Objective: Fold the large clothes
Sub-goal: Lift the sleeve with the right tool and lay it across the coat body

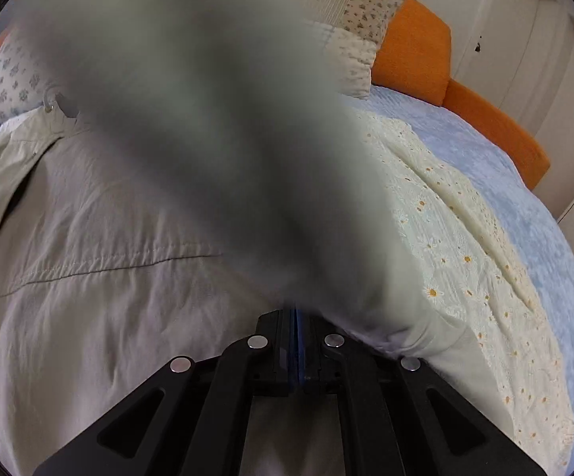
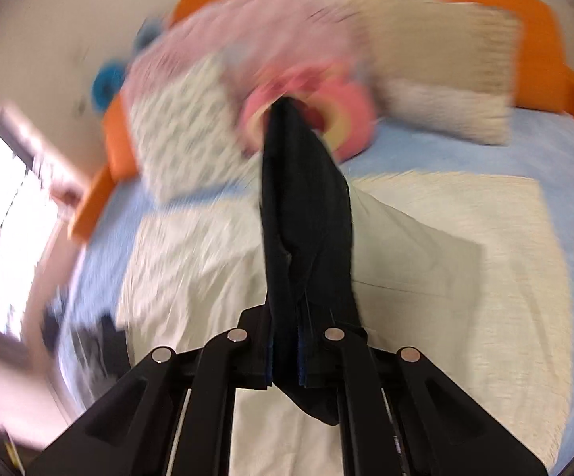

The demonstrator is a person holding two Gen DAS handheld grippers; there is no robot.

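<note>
A pale grey-green shirt (image 1: pixel 100 238) with a white button lies spread on the bed. My left gripper (image 1: pixel 295 317) is shut on a fold of this shirt, and the raised cloth hangs blurred right in front of the lens, hiding the middle of the left wrist view. My right gripper (image 2: pixel 287 317) is shut on a dark navy garment (image 2: pixel 307 214) that stands up between the fingers. Below it the pale shirt (image 2: pixel 418 261) lies flat on the bed. The right wrist view is motion-blurred.
A cream daisy-embroidered cloth (image 1: pixel 465 246) lies on the light blue bedspread (image 1: pixel 505 166). Pillows (image 1: pixel 362 27) lean on the orange bed frame (image 1: pixel 418 47). In the right wrist view a pink plush toy (image 2: pixel 342 115), patterned pillows (image 2: pixel 183 127) and a window (image 2: pixel 5 206) show.
</note>
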